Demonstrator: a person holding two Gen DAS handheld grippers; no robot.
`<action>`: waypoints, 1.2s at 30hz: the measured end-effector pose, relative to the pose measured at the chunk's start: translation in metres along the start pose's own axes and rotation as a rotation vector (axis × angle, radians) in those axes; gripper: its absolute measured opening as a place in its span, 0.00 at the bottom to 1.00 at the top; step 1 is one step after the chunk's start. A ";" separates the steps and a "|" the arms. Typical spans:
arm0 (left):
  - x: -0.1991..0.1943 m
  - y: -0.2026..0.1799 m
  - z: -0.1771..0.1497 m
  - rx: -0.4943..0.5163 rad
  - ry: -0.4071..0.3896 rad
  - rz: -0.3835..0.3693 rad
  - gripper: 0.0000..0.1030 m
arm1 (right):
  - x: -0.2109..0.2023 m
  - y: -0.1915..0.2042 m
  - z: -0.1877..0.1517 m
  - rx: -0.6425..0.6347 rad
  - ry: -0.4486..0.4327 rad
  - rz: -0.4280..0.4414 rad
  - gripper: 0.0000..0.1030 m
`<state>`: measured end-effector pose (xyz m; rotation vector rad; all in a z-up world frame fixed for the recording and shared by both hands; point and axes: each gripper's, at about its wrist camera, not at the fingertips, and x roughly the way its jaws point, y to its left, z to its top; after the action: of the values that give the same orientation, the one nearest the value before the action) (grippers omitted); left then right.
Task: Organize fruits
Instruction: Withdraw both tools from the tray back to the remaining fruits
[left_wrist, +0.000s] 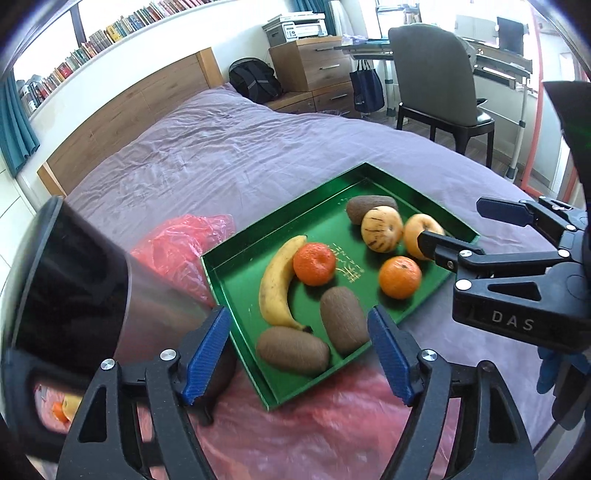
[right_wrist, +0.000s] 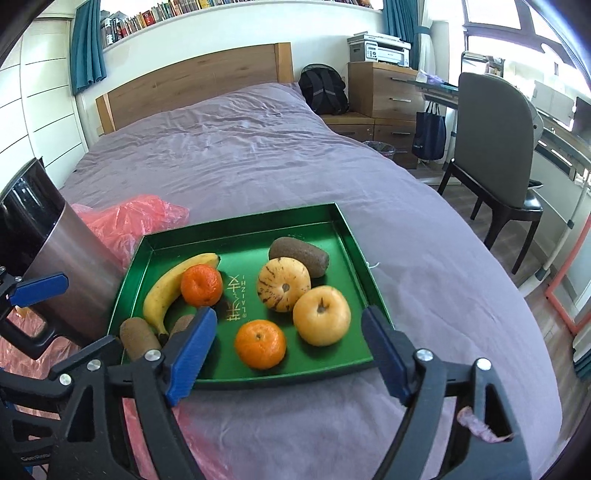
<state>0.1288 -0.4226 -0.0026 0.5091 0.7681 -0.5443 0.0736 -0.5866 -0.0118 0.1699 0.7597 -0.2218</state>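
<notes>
**Right wrist view: both claws wide and empty over a full tray**

Right wrist view puts the green tray on the purple bed straight ahead, and the fruit all lies inside its walls. The right gripper stands spread about as wide as it goes, gripping nothing; an orange sits between its blue pads in the picture, at twelve o'clock and nearest, with the yellow apple just beside it at one o'clock. Neither pad touches either fruit. Beyond them are a striped round fruit and a brown kiwi.

The left gripper is partly spread and also empty. From it, two kiwis lie closest: one at eleven o'clock, lying across its line, the other at twelve, long axis running away from the claw. The banana curves beyond them, stem end nearest, with a second orange touching its inner curve.

My guess is each hand is nearer its own half of the tray, so the right one suits the orange or apple.

In the way: a steel and black cylinder stands just left of the tray, crowding the left claw, and red plastic bag lies beside and under the tray's near corner.
</notes>
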 end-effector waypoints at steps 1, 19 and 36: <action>-0.008 0.000 -0.003 0.001 -0.005 -0.004 0.70 | -0.006 0.000 -0.004 0.008 0.001 0.001 1.00; -0.098 0.058 -0.109 -0.073 0.004 0.094 0.72 | -0.080 0.038 -0.085 0.113 0.048 0.037 1.00; -0.140 0.195 -0.212 -0.368 0.013 0.259 0.72 | -0.111 0.171 -0.113 -0.046 0.075 0.181 1.00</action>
<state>0.0598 -0.1106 0.0168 0.2645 0.7793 -0.1525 -0.0351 -0.3800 -0.0024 0.2025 0.8184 -0.0262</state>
